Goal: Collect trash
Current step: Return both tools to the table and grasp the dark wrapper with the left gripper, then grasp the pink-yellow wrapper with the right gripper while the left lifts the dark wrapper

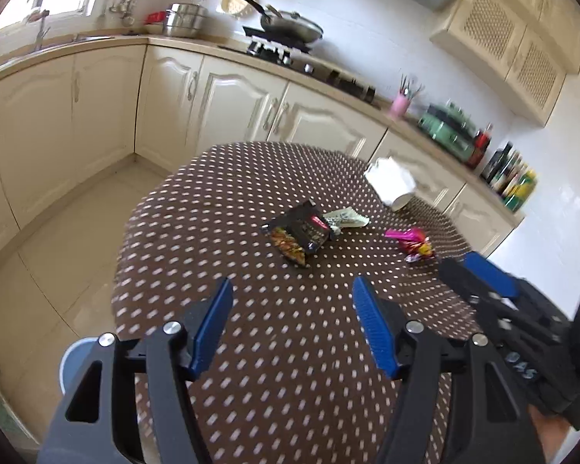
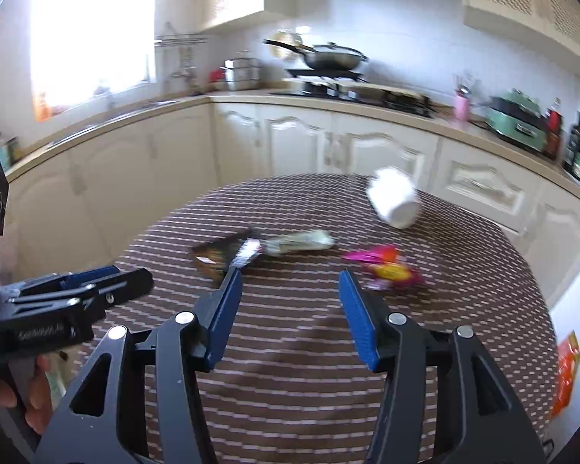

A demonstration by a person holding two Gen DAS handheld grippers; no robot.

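Both grippers — left [image 1: 292, 319] and right [image 2: 288, 311] — gape empty above the table [image 1: 251, 386]. Wrappers [image 1: 301, 236] and cup [image 1: 392, 185] lie ahead; reach low, pinching one flat wrapper edge.

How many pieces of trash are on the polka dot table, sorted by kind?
Dark snack packet: 1
Pale crumpled wrapper: 1
Pink and yellow candy wrapper: 1
White paper cup, lying on its side: 1
Total: 4
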